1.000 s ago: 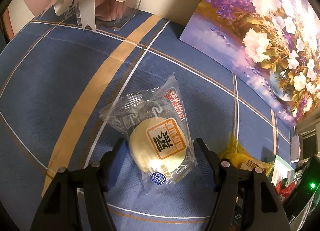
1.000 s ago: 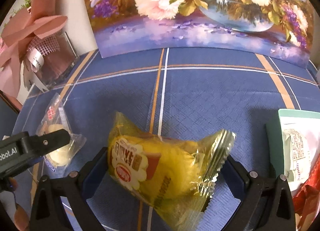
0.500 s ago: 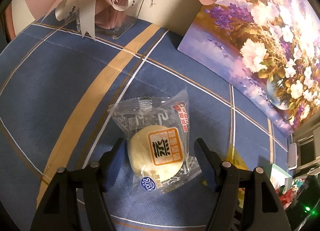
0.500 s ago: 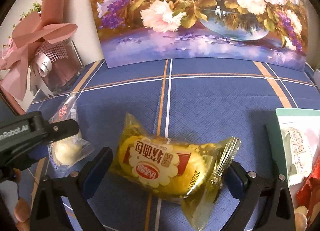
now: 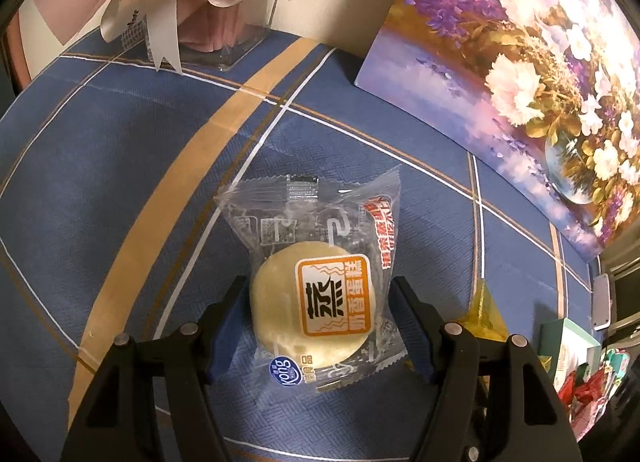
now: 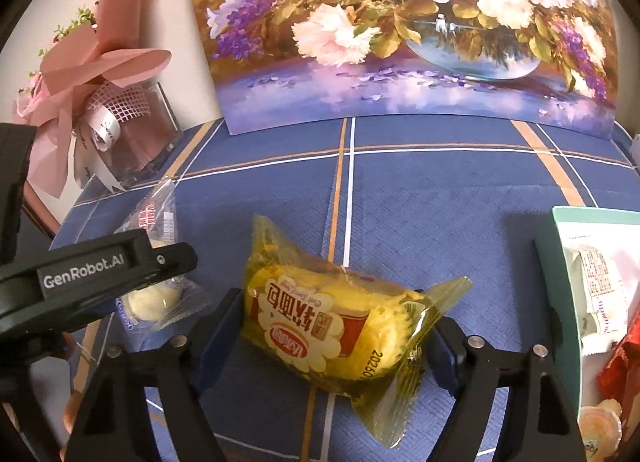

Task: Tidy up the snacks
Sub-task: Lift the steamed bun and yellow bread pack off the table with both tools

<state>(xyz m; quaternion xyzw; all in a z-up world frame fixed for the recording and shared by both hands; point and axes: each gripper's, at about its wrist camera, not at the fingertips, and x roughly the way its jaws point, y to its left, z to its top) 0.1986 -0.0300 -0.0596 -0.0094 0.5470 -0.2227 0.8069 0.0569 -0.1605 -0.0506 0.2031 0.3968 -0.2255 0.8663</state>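
Left gripper [image 5: 320, 326]: jaws are closed on the round cake packet [image 5: 316, 290], pads pressed against both sides of its clear wrapper.
Right gripper [image 6: 336, 338]: jaws are closing around the yellow bread packet [image 6: 336, 326]; contact on both sides is seen.
Surface [image 6: 420, 222]: a blue checked cloth, on which both packets lie.
Right edge: a green box [image 6: 560, 262] holding more snacks.
Far side: a flower painting [image 6: 400, 34] and a pink bouquet [image 6: 92, 82] are seen.

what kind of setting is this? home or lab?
Likely a home tabletop: a blue plaid tablecloth, a flower painting leaning against the wall, and a pink ribboned bouquet in a clear box beside it.
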